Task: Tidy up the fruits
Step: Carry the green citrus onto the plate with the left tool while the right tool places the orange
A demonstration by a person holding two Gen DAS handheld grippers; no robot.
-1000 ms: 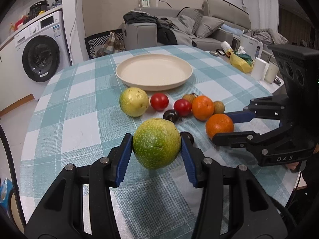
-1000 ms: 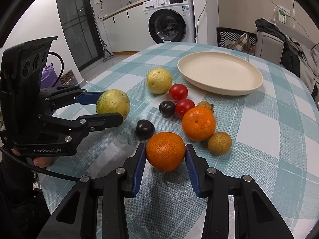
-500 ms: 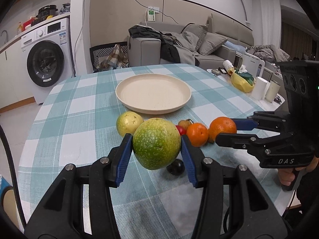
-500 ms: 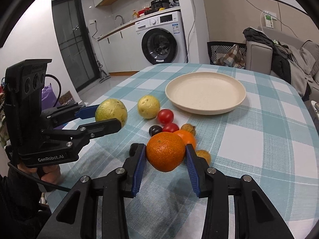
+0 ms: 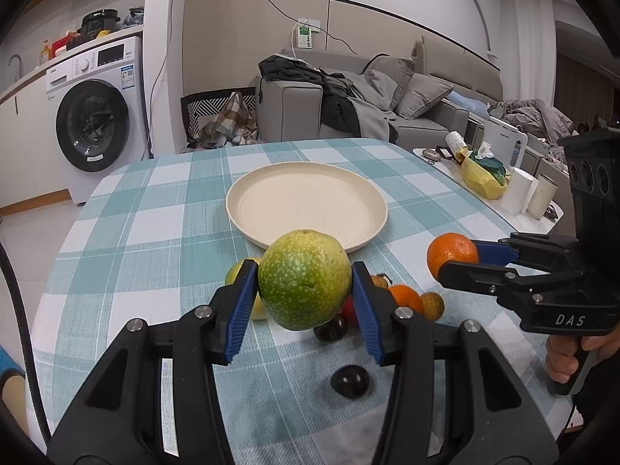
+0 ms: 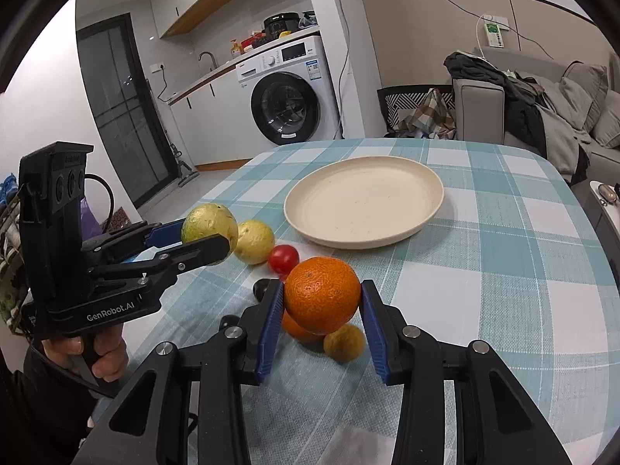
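**Two fruits lifted, plate not yet loaded**

Left gripper (image 5: 305, 285): jaws pinching the green speckled fruit (image 5: 304, 279) on both sides, fruit held clear of the surface (image 5: 147, 240), in front of the near rim of the plate (image 5: 306, 203). The same fruit shows from the side in the right wrist view (image 6: 209, 228).

Right gripper (image 6: 321, 302): jaws clamped on an orange (image 6: 322, 294), also off the surface, short of the plate. Seen from the left wrist view, that orange (image 5: 451, 254) sits at the jaw tips, to the right of the plate.

Plate: bare. Nothing on it in either view.

Left lying on the surface, in a loose cluster between the grippers and the plate:
- yellow fruit (image 6: 255, 241)
- red tomato (image 6: 283, 259); possibly a second, mostly hidden behind the green fruit
- second orange (image 5: 406, 297)
- small brownish-yellow fruit (image 6: 344, 343)
- two dark round fruits (image 5: 350, 381), one nearer the camera, one partly under the green fruit
- another small brownish item beside the orange, too hidden to name

Judgement: early stage. Assuming the plate is the target, two pieces are in hand and none delivered; both need carrying over the rim and setting down, then the cluster follows, piece by piece.
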